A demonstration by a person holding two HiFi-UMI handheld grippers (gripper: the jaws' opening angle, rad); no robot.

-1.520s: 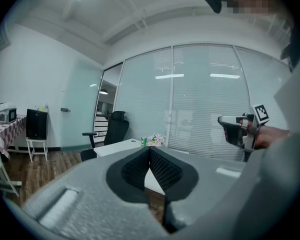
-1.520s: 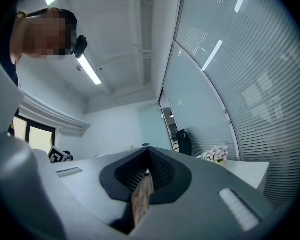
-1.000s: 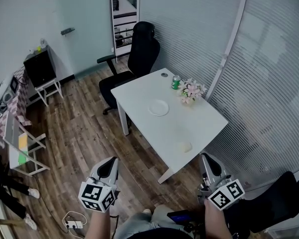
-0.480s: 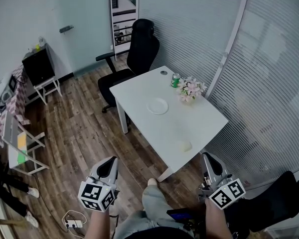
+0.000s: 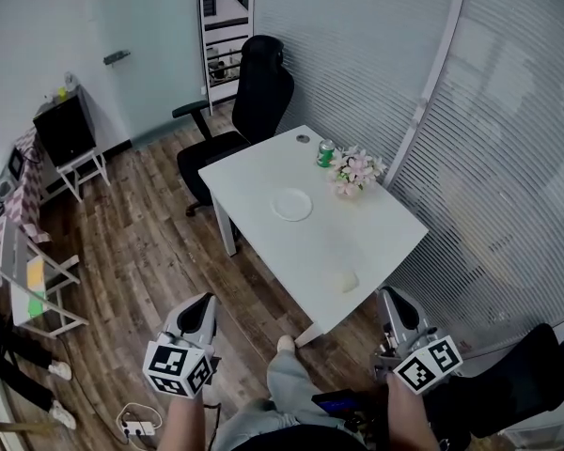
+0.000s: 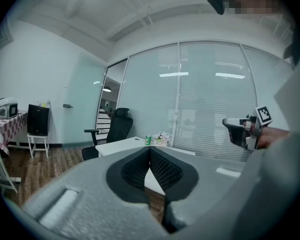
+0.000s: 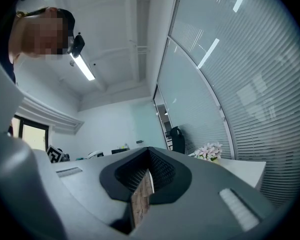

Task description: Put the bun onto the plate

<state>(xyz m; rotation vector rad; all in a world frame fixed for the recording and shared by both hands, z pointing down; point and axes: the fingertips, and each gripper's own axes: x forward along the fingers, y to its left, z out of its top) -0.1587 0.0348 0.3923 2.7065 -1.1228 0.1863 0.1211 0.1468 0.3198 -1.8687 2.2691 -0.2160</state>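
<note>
**Head view.** The white table (image 5: 376,228) carries the plate (image 5: 291,204) near its centre. The bun (image 5: 343,281) lies toward the near edge, at 5 o'clock from the plate and well apart from it. A green can (image 5: 326,153) stands at 1 o'clock from the plate, with the flowers (image 5: 357,170) just beside the can. Both tools are off the table, over the wooden floor (image 5: 160,252). The left gripper (image 5: 197,316) is at 8 o'clock from the bun and the right gripper (image 5: 398,310) at 4 o'clock. This view does not resolve the jaw state.

**Left gripper view.** The jaws are together, pads touching, with nothing between them. Beyond the tips are the table, can and flowers, and the right gripper appears at 3 o'clock. Plate and bun cannot be made out.

**Right gripper view.** The jaws are together and empty. Only the flowers and a table corner show, at 3 o'clock.
</note>
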